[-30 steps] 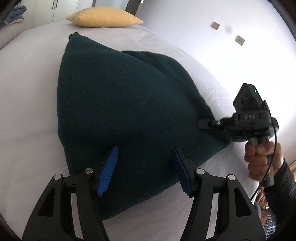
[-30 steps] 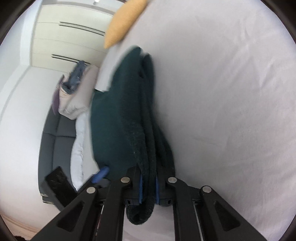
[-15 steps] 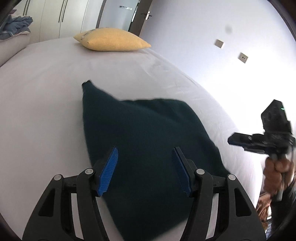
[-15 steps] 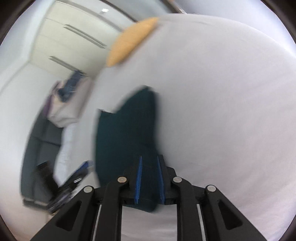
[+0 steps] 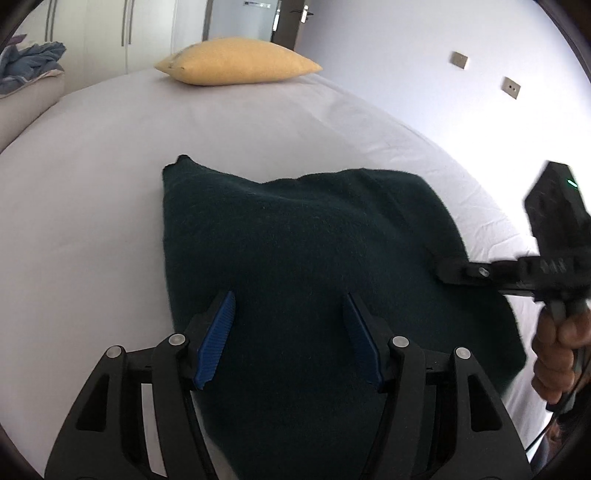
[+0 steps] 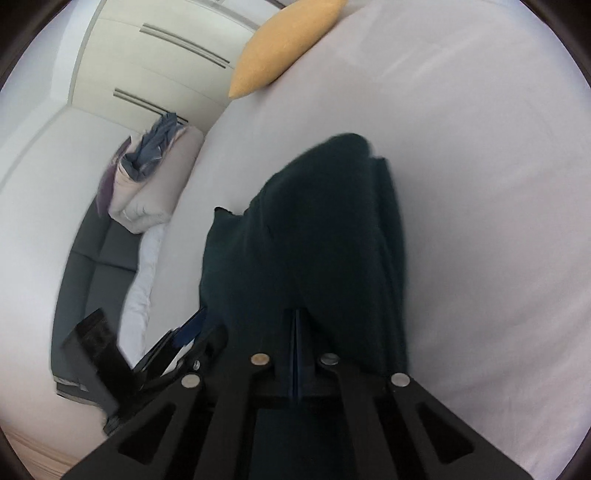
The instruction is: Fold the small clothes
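Home bedroom, white-sheeted bed (image 5: 110, 192), yellow pillow (image 5: 236, 61), tall wardrobe doors (image 6: 155, 62)

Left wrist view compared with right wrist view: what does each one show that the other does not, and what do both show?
Only the left wrist view shows the door, two wall plates and the person's hand. Only the right wrist view shows the dark sofa and folded bedding. Both show the dark green garment, the yellow pillow, the white bed, the left gripper and the right gripper.
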The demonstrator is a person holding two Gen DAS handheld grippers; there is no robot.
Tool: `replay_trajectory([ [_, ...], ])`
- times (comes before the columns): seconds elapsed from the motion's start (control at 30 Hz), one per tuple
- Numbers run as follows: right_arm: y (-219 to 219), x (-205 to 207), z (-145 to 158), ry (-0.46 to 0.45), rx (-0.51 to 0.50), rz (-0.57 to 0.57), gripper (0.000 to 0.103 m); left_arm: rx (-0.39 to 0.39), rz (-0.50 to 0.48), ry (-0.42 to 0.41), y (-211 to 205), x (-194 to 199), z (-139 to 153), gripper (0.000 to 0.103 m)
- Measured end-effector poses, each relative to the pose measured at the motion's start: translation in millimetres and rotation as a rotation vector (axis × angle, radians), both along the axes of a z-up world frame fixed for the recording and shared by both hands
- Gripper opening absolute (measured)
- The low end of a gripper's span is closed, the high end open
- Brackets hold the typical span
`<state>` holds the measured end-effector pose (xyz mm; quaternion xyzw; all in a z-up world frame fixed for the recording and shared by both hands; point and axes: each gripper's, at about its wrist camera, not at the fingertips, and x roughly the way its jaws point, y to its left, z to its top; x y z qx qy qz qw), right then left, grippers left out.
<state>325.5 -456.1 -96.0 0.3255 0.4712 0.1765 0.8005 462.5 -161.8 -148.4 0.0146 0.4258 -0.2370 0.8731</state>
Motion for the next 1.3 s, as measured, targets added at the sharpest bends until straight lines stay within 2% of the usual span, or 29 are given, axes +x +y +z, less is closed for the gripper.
replay_trajectory([
  [0.07,11,-19,16,-0.058,-0.049,0.03,0.017,0.022,-0.001,-0.033,-2,-14,1,0.059],
  [0.1,17,-31,19,-0.084,-0.049,0.057,0.03,0.034,0.001,-0.048,-4,-17,2,0.059],
  [0.13,21,-39,18,-0.092,-0.07,0.072,0.034,0.044,0.003,-0.064,-6,-18,1,0.059],
  [0.2,17,-55,8,-0.098,-0.168,0.099,0.033,0.054,0.01,-0.081,-5,-28,-2,0.059],
  [0.33,1,-79,-6,-0.115,-0.146,0.084,0.027,0.102,-0.014,-0.112,-7,-51,-2,0.06],
  [0.43,-3,-94,-3,-0.131,-0.185,0.074,0.027,0.105,-0.034,-0.129,0,-67,1,0.06],
  [0.53,-10,-105,4,-0.126,-0.23,0.054,0.028,0.058,-0.011,-0.139,20,-76,12,0.062],
  [0.57,-18,-108,8,-0.11,-0.263,0.029,0.033,0.029,0.014,-0.142,30,-76,16,0.064],
  [0.6,-28,-109,12,-0.093,-0.278,-0.008,0.047,-0.013,0.054,-0.14,44,-73,20,0.067],
  [0.63,-36,-112,16,-0.098,-0.264,-0.031,0.049,-0.046,0.091,-0.13,55,-69,21,0.078],
  [0.67,-41,-112,20,-0.104,-0.239,-0.054,0.049,-0.095,0.139,-0.094,68,-59,20,0.083],
  [0.7,-45,-109,24,-0.107,-0.208,-0.063,0.052,-0.128,0.16,-0.059,74,-52,19,0.083],
  [0.8,-38,-91,34,-0.134,-0.195,-0.034,0.068,-0.26,0.182,0.098,86,-25,9,0.083],
  [0.83,-35,-83,33,-0.132,-0.192,-0.022,0.068,-0.301,0.184,0.138,87,-17,5,0.083],
  [0.93,-30,-51,22,-0.092,-0.166,-0.034,0.068,-0.324,0.147,0.236,77,2,-5,0.083],
  [1.03,-27,-20,4,-0.004,-0.088,-0.031,0.068,-0.342,0.119,0.376,64,23,-28,0.083],
  [1.07,-28,-13,-4,0.03,-0.076,-0.032,0.067,-0.343,0.111,0.399,61,26,-33,0.083],
  [1.13,-34,-5,-13,0.06,-0.046,-0.041,0.055,-0.321,0.099,0.376,54,27,-33,0.081],
  [1.17,-34,-2,-14,0.057,-0.039,-0.035,0.052,-0.305,0.091,0.373,50,29,-32,0.071],
  [1.23,-28,1,-14,0.058,-0.064,-0.01,0.036,-0.299,0.083,0.378,43,28,-32,0.062],
  [1.3,-16,1,-10,0.049,-0.137,0.004,0.035,-0.281,0.072,0.366,39,26,-28,0.054],
])
